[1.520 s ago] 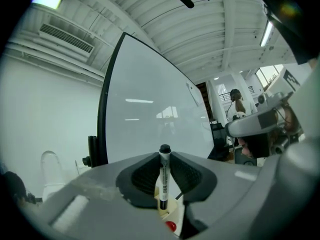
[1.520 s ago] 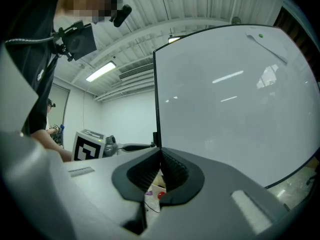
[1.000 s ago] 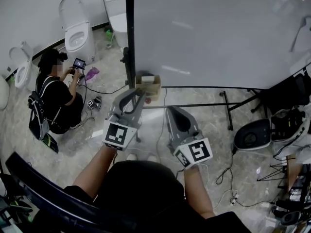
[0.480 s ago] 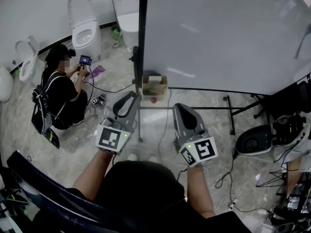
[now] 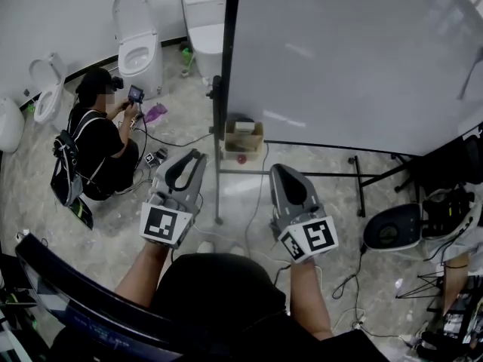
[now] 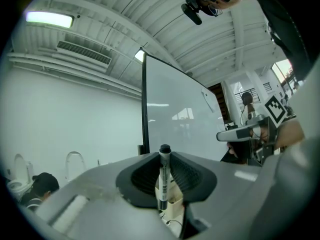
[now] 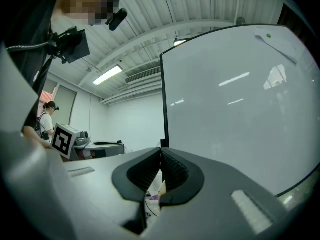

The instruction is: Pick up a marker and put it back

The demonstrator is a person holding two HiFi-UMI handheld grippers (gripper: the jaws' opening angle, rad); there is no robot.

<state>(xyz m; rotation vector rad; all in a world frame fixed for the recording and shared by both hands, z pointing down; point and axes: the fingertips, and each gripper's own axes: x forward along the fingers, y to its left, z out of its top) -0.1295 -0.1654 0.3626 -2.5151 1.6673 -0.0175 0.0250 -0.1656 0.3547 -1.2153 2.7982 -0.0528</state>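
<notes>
At the far left of the floor [image 5: 317, 202] 2 white toilets [image 5: 137, 47] stand against the wall, and a person in dark clothes [image 5: 94, 145] crouches beside them with a small screen in their hands and a backpack on their back. Just right of that person, the left gripper [image 5: 189, 157] reaches out level over the floor, its marker cube close to the wearer's forearm. Its fingers [image 6: 192, 176] are set narrow and clamp the marker [image 6: 163, 181], which is well clear of the floor. The left gripper view shows it as a white barrel with dark print and a black cap. It stands upright between the ribbed pads, and the cap pokes up just above the fingertips. Beyond the left gripper rises the dark left edge post of a big whiteboard [image 5: 355, 59], whose pale face fills the upper right of the head view. A third toilet [image 5: 207, 25] stands behind that post. At the foot of the post, near the bottom left corner of the whiteboard, a small open cardboard box [image 5: 243, 136] sits on the floor with a little red thing just in front of it. To the right of the post the right gripper [image 5: 285, 170] also points level towards the whiteboard. Its fingers [image 7: 175, 171] are pressed together at the tips with nothing between them. Cables trail over the floor towards the right edge.
</notes>
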